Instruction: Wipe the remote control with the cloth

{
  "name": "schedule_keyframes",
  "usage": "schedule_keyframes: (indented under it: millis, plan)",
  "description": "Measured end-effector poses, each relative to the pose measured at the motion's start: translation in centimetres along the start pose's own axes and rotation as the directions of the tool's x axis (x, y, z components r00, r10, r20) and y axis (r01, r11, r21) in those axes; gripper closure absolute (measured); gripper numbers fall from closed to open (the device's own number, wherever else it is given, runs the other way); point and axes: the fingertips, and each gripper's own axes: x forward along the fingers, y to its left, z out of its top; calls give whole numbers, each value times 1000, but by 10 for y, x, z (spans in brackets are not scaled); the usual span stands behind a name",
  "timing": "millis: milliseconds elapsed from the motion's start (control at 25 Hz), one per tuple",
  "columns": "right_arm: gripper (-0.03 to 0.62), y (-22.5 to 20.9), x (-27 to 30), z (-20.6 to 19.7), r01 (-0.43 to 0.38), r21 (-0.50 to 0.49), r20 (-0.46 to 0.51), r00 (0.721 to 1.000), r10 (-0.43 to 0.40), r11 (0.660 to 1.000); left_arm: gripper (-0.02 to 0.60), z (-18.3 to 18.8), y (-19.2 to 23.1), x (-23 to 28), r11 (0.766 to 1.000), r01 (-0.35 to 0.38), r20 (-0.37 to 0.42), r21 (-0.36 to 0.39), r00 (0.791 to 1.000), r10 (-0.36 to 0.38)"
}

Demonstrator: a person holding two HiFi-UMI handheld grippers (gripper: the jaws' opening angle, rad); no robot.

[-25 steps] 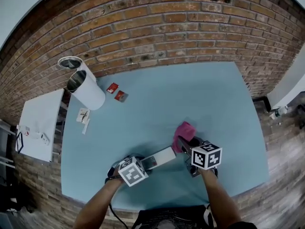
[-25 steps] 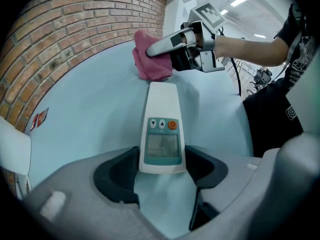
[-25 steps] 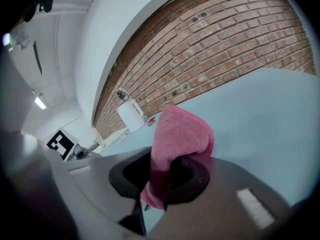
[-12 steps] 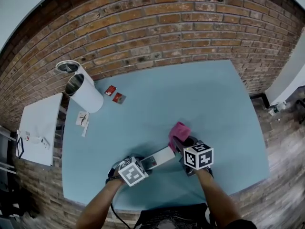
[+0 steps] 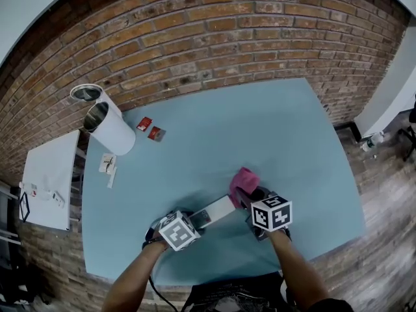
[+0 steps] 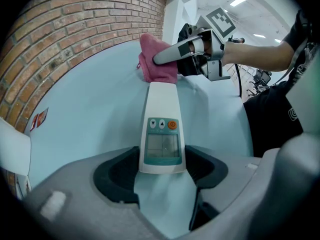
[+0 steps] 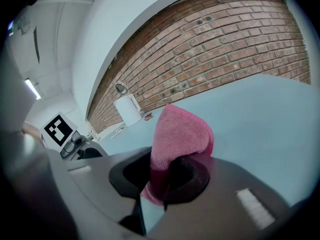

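A white remote control (image 5: 214, 212) (image 6: 161, 128) with a small screen and an orange button lies on the light blue table (image 5: 260, 135). My left gripper (image 5: 197, 221) (image 6: 161, 170) is shut on its near end, both pads against its sides. A pink cloth (image 5: 243, 180) (image 7: 179, 134) (image 6: 155, 60) is pinched in my right gripper (image 5: 247, 197) (image 7: 162, 181), which is shut on it. The cloth rests at the remote's far end, touching it.
A white cylinder container (image 5: 109, 127) lies tipped at the table's far left, its lid (image 5: 86, 93) beside it. Two small red packets (image 5: 150, 129) and paper slips (image 5: 108, 166) lie near it. A brick wall (image 5: 208, 38) backs the table. A white side table (image 5: 45, 181) stands left.
The right gripper with the cloth has shifted slightly left toward the remote's far end. The left gripper and the remote have stayed put.
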Motion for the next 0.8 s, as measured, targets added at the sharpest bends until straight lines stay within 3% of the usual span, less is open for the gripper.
schedule_keyframes:
  millis: [800]
  plan:
    - [530, 11, -37, -29, 29, 65, 31, 999, -31, 997, 292, -3, -1, 2, 1000, 13, -8, 6, 1000, -13]
